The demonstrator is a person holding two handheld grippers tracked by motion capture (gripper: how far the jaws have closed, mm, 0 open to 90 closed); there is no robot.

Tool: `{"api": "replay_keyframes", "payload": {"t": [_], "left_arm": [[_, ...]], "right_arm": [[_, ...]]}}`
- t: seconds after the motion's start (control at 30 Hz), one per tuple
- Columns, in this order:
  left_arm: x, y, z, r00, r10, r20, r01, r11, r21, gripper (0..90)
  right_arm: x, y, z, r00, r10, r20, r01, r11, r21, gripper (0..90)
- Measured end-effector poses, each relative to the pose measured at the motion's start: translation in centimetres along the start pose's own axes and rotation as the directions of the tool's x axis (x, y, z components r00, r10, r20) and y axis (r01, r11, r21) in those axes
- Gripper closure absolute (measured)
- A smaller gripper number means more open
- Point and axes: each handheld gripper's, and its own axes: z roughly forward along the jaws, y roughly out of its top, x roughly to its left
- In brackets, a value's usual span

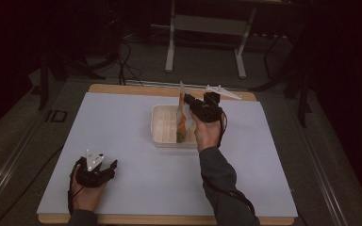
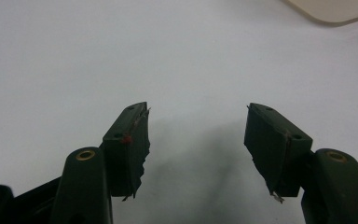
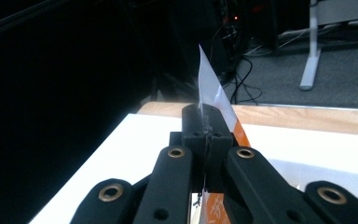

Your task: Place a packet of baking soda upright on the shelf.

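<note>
While my left fingers (image 2: 198, 144) sit spread and empty on the table (image 1: 122, 122) well clear of the tray (image 1: 162, 125), my right fingers (image 3: 208, 126) pinch the clear packet (image 1: 183, 115) upright over that tray.

no legible text, no labels (anywhere)

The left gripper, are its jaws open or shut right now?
Open. The left gripper rests low over the white table cover with a wide gap between its two black jaws, and nothing is between them.

The tool (image 3: 206, 128) pinches a clear orange-printed packet (image 3: 213, 91) above the white table (image 3: 135, 135).
</note>
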Motion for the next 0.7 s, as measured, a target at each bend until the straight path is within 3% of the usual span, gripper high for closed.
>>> {"api": "replay_keyframes", "payload": {"t": [0.23,0.7], "left_arm": [[0.0,0.0,0.0,1.0000,0.000,0.001,0.000,1.0000,0.002,39.8],[0.0,0.0,0.0,1.0000,0.000,0.000,0.000,1.0000,0.004,39.6]], "right_arm": [[-0.9,-1.3,0.6,0.9994,0.035,-0.004,-0.035,0.999,0.020,90.0],[-1.2,-1.3,1.5,0.9980,0.027,0.058,-0.032,0.996,0.083,90.0]]}}
